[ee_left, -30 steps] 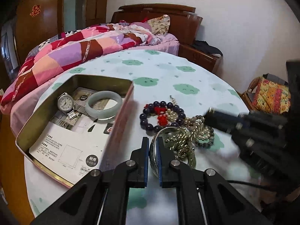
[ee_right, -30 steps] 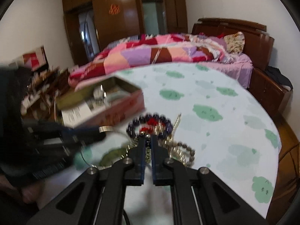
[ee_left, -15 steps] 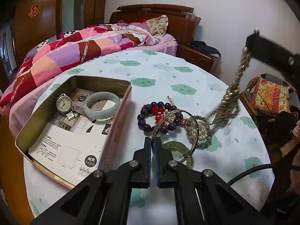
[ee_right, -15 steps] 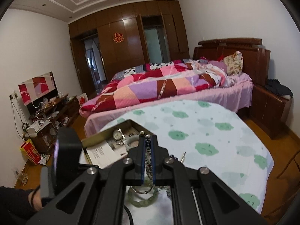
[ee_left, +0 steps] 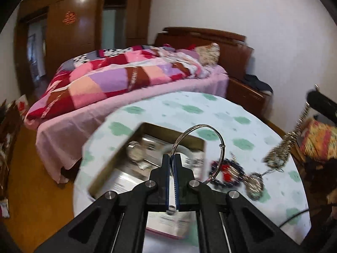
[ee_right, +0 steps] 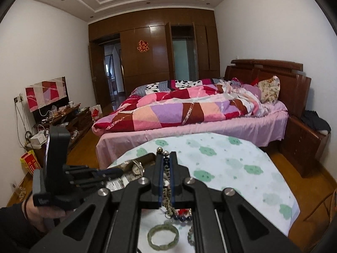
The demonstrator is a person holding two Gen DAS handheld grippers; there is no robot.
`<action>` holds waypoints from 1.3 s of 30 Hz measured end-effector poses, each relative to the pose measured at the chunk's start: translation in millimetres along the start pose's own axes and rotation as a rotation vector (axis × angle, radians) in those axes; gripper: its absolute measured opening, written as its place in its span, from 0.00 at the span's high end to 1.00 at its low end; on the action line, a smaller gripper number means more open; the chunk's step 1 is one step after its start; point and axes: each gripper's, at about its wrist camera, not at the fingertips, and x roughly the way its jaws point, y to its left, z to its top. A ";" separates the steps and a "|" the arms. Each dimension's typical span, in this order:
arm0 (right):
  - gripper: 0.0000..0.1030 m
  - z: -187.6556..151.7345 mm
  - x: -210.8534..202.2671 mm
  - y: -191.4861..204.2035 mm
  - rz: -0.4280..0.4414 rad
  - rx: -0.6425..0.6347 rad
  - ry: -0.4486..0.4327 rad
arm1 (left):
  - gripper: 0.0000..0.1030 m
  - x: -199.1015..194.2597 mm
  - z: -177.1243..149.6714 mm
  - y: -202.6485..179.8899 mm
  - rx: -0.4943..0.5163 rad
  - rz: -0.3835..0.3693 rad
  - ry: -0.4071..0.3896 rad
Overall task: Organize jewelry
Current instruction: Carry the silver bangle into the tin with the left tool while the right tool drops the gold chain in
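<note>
My left gripper point(ee_left: 172, 158) is shut on a thin silver bangle point(ee_left: 212, 130) and holds it in the air above the open metal tin point(ee_left: 118, 158), which holds a watch point(ee_left: 134, 152) and a pale jade bangle. My right gripper point(ee_right: 165, 155) is shut on a gold bead chain point(ee_right: 167, 198) that hangs down from it; the chain also shows at the right of the left wrist view point(ee_left: 282, 147). A dark bead bracelet with red beads point(ee_left: 227, 171) lies on the tablecloth. A green jade bracelet point(ee_right: 163, 236) lies below my right gripper.
The round table point(ee_right: 231, 164) has a white cloth with green blotches. A bed with a patchwork quilt point(ee_right: 189, 107) stands close behind it. A bedside cabinet point(ee_right: 305, 145) is at the right, a cluttered low stand point(ee_right: 63, 118) at the left.
My left gripper has lifted the silver bangle off the table and swung over the tin. My right gripper has risen further with the gold chain hanging from it.
</note>
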 end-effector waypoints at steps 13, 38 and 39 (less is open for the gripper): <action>0.93 9.5 51.8 30.4 0.027 -0.075 0.082 | 0.98 15.8 12.5 44.8 -0.056 0.087 0.021; 0.93 -14.5 114.1 57.3 0.009 -0.138 0.231 | 0.98 44.2 2.0 52.7 -0.045 0.110 0.088; 0.93 -16.3 116.3 57.0 0.008 -0.137 0.238 | 0.98 45.2 1.8 52.5 -0.041 0.113 0.090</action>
